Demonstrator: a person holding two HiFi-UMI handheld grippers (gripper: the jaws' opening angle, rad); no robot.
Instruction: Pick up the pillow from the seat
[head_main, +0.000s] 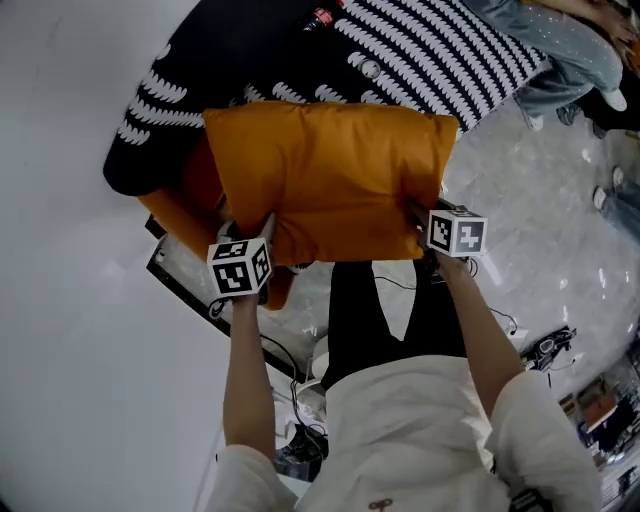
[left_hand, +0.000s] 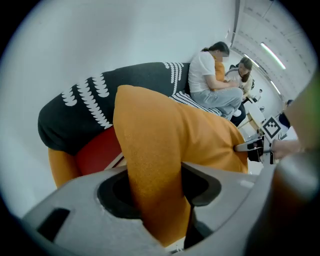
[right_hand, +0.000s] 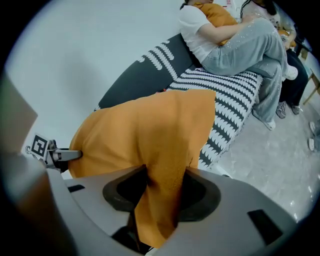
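While the left gripper has its jaws partly closed and pinching bunched fabric at the near left corner of the orange pillow, the pillow hangs stretched over the near edge of the black-and-white patterned seat. At the pillow's near right corner, the right gripper jaws clamp a fold of the same fabric and stand likewise narrowly apart.

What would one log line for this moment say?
pillow: orange, held along near edge | left gripper: shut on pillow | right gripper: shut on pillow
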